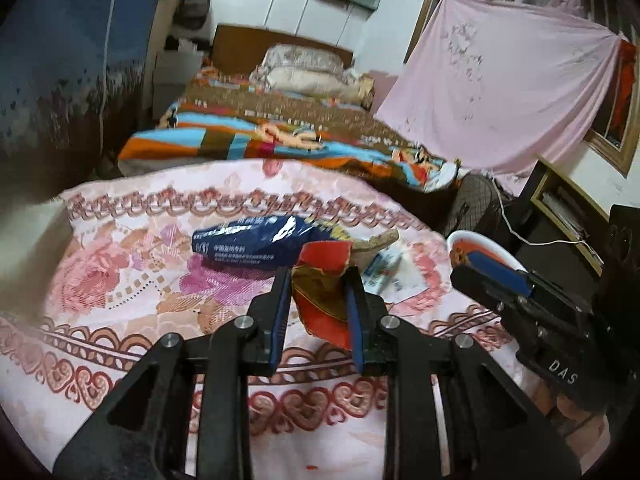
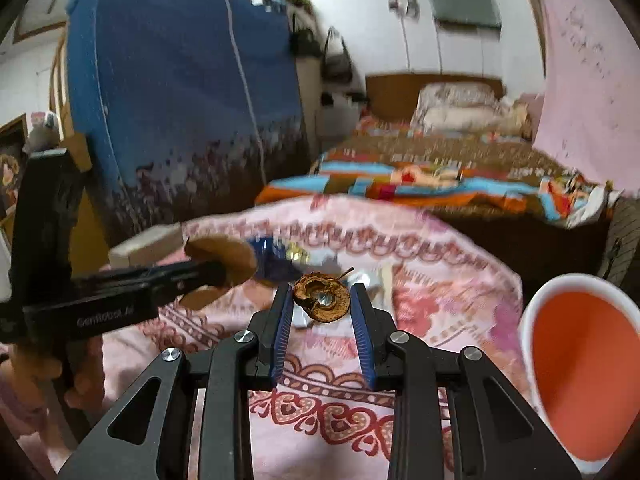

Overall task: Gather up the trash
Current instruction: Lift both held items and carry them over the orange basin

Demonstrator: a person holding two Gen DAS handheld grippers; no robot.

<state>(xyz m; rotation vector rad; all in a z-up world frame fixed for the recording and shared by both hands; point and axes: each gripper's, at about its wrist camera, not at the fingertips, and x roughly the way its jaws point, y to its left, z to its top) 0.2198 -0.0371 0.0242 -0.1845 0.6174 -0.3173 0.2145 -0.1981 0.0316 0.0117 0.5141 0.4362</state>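
Left tongs [image 1: 318, 276] pinching red wrapper [image 1: 324, 292]; right tongs [image 2: 320, 292] pinching dried fruit core [image 2: 322, 298]; both pieces lifted above pink cloth [image 1: 120, 280]; orange bin [image 2: 580, 380] just right of core; blue packet [image 1: 248, 244], paper scraps [image 1: 384, 270] beyond wrapper left uncollected.

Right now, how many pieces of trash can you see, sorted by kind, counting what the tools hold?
Wrappers: 2, blue bag, red wrapper
Fruit scraps: 1, dried core
Paper scraps: 1, white-and-blue
Total: 4
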